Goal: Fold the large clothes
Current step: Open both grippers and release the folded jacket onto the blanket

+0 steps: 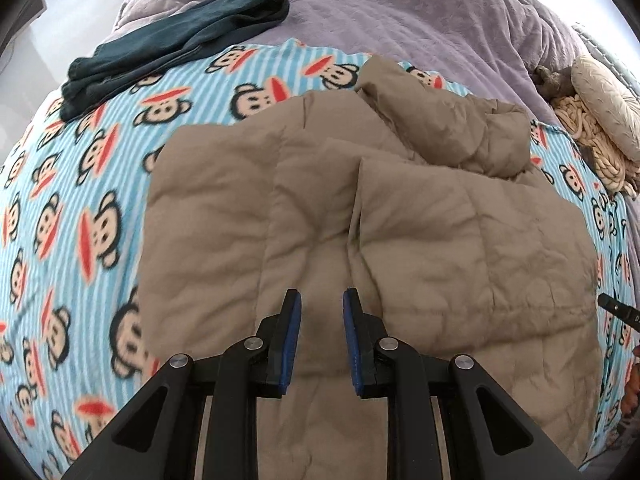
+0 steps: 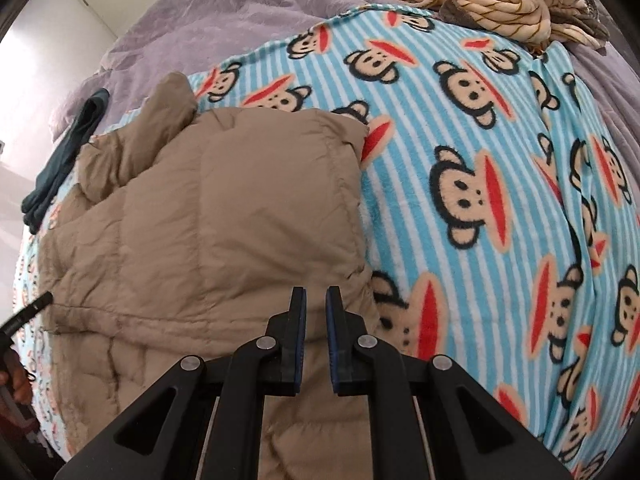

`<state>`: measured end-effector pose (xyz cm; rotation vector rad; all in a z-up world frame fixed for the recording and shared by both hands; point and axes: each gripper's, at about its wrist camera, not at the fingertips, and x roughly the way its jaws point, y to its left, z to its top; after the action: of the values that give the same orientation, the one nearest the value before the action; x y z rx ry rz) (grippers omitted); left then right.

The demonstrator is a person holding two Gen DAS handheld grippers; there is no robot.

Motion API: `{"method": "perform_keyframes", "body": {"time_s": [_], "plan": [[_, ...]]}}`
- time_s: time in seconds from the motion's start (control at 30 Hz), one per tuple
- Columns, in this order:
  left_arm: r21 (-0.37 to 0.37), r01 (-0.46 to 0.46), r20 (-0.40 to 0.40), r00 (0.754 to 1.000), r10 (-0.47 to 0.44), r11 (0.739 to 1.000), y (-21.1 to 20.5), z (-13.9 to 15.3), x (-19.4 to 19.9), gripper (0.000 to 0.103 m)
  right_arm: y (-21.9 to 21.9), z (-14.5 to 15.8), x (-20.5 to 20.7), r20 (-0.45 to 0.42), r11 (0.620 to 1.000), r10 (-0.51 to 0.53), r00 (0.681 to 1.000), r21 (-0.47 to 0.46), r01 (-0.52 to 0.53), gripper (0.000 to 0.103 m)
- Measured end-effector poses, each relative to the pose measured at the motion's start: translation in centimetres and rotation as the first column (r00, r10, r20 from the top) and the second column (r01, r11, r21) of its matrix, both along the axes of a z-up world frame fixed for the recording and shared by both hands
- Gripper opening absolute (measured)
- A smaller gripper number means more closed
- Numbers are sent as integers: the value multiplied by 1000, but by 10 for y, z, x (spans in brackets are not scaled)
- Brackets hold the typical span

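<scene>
The left tool (image 1: 322,300) is held a little above the near part of the tan quilted jacket (image 1: 360,216), its blue-padded jaws parted by a moderate gap with nothing between them. The right tool (image 2: 316,300) is held likewise over the jacket's near right corner, its jaws parted by a narrower gap and also empty; whether either tool's tips touch the fabric cannot be told.

The jacket is spread on the monkey-print blanket (image 1: 80,208), which is laid over the bed's purple duvet (image 1: 400,12). It is already partly folded: one panel is seen lapped over the right half, its free edge running away from the left tool, and the bunched hood or collar (image 1: 480,132) is piled at the far end. The jacket's long axis is thus directed straight ahead of both tools, from the near hem to the far hood.

In the right wrist view the jacket's right edge (image 2: 356,200) is seen just beside the right tool, running forward from it, so that edge is judged nearer to the right tool, while the middle of the near hem lies directly under the left one. A fold of the near end toward the far end would probably be begun from these two positions. A dark teal garment (image 1: 176,52) is left well apart at the far left.
</scene>
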<state>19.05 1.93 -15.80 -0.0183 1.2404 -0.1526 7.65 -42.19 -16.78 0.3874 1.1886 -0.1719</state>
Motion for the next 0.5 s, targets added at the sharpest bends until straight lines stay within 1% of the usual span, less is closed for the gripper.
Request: {"method": "perform_keyframes", "body": {"time_s": [0.07,0.13,0.23,0.33,0.37,0.4,0.43,0.47,0.5], "plan": [[6,-6,-9,1000,6,1000,0,2,-10,23,4,6,-5,-3,1000,-4,1000,14,4,35],[9,-5,-15,1000,5,1000,1,4,-20,23,9,11,-10,-2,1000,-4,1000,31,4,46],[7,-1,-21,1000,2,1000,0,8,-33,23,20,17,-17,-5,999,12,1000,33,-12,48],[-1,2,-25,1000,-2,1000,1,13,-47,23,33,21,-25,-15,999,28,1000,47,-27,56],[1,4,-24,1000,-4,1000,0,14,-51,31,37,22,-27,-15,998,32,999,48,-32,57],[2,5,-24,1000,-5,1000,1,15,-55,46,41,24,-30,-15,998,37,999,46,-37,57],[1,0,-20,1000,0,1000,1,17,-59,85,46,26,-34,-16,998,43,999,45,-43,57],[-7,-15,1,1000,15,1000,3,21,-64,94,49,27,-38,-18,998,47,999,45,-47,57],[-19,-23,21,999,24,1000,5,26,-69,94,52,28,-41,-20,998,50,999,47,-49,57]]}}
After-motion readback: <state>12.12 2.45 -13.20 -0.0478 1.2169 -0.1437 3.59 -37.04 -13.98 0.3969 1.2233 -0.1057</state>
